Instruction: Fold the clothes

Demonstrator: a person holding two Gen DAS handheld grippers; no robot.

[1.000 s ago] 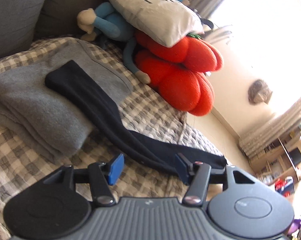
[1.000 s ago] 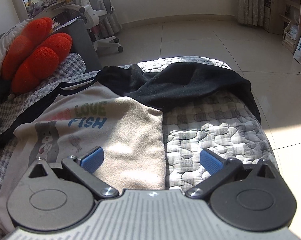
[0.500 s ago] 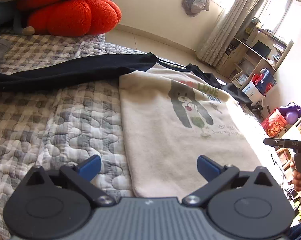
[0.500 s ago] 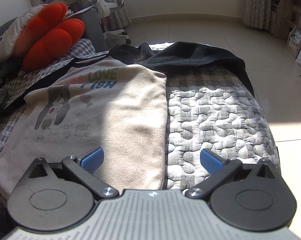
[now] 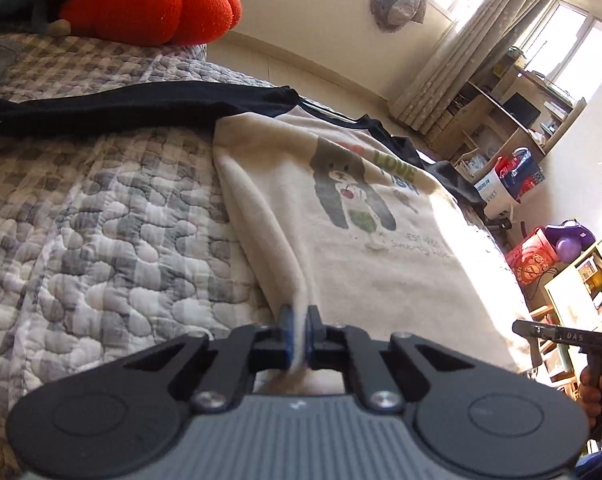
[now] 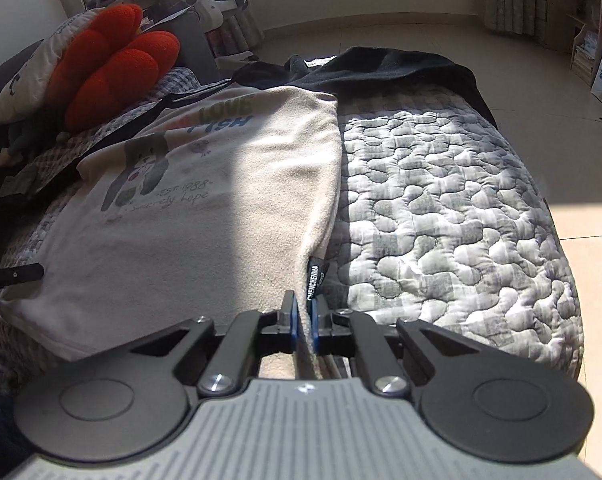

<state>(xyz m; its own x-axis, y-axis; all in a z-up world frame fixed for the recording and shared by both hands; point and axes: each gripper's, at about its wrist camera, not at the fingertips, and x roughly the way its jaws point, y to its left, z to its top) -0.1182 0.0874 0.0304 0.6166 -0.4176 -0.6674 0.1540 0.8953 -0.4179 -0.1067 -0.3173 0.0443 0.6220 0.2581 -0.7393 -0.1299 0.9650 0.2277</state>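
Note:
A cream sweatshirt (image 5: 365,248) with black sleeves and a dog print lies spread face up on the quilted bed. My left gripper (image 5: 298,330) is shut on its hem at the left bottom corner, the cloth pulled up into a ridge. In the right wrist view the same sweatshirt (image 6: 205,216) runs away from me. My right gripper (image 6: 304,326) is shut on the right bottom corner, just below a black side label (image 6: 316,276). One black sleeve (image 5: 113,106) stretches left across the bed. The other black sleeve (image 6: 385,70) lies bunched at the far end.
The grey checked quilt (image 6: 453,216) covers the bed, whose edge drops to a tiled floor (image 6: 549,128) on the right. A red plush cushion (image 5: 149,10) and a pillow (image 6: 29,76) sit at the head. The other gripper and a hand (image 5: 593,376) show at right.
Both grippers have gone from open to shut, each on a bottom corner of the sweatshirt's hem. Before that the left gripper swung away from the folded grey garment towards the sweatshirt.

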